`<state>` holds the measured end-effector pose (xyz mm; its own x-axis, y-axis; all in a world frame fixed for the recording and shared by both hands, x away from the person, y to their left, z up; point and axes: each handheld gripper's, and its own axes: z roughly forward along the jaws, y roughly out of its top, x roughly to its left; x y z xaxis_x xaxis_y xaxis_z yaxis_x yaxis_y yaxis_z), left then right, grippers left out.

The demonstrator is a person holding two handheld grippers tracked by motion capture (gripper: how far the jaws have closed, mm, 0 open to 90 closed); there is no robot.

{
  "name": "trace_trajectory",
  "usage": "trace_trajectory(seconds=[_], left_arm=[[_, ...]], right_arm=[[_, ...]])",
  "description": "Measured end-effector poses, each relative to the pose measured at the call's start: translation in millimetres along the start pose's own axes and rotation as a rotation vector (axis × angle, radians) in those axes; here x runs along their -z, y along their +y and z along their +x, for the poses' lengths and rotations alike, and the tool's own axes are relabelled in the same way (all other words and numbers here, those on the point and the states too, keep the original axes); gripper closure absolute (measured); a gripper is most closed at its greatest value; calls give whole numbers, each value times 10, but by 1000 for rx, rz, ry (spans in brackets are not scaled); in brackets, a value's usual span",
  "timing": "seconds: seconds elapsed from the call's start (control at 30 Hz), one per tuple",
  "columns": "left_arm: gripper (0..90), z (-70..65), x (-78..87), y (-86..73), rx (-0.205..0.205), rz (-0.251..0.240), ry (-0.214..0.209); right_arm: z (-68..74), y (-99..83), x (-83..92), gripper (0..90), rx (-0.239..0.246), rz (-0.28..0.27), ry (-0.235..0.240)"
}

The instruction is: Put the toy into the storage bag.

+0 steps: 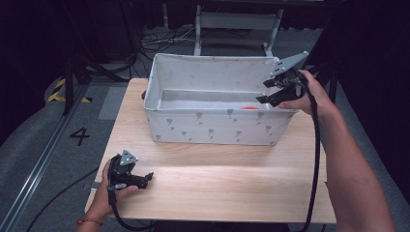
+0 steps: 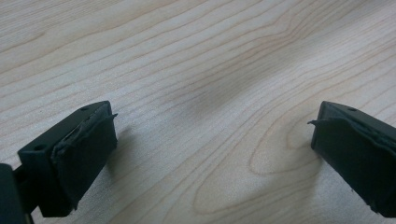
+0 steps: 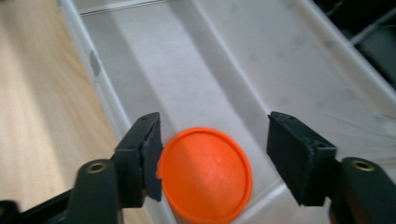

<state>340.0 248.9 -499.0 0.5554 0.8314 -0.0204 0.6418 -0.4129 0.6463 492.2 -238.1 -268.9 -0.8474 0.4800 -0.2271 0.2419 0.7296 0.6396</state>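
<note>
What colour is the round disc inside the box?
Bright orange disc, best seen in the right gripper view.

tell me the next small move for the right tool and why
Probably lift the right tool up and back out of the fabric bin: its jaws stand open, the orange disc lies on the bin floor, seemingly released, and the pads no longer press on it.

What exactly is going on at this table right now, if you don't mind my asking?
A person is working with two handheld grippers at a wooden table. The right gripper hangs over the right end of a white fabric bin, jaws open. An orange disc lies on the bin's floor just below them, not gripped. The left gripper rests low over bare tabletop near the front left corner, jaws wide open and holding nothing.
</note>
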Motion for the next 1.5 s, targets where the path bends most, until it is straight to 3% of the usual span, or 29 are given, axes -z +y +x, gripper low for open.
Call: trace_trajectory(seconds=[0.03,0.17,0.6,0.9,1.23,1.5], left_arm=[[5,0,0,0,0,0,0],[5,1,0,0,-1,0,-1],[5,2,-1,1,-1,0,-2],[5,2,-1,1,-1,0,-2],[5,2,-1,1,-1,0,-2],[5,2,-1,1,-1,0,-2]], right_arm=[[13,-24,48,329,-12,-11,-33],[52,-102,190,297,-39,-51,-71],[303,-440,481,249,-66,-102,-137],[553,-807,665,245,-80,-127,-187],[741,-1187,652,243,-100,-118,-223],[894,-1580,476,242,-129,-49,-259]])
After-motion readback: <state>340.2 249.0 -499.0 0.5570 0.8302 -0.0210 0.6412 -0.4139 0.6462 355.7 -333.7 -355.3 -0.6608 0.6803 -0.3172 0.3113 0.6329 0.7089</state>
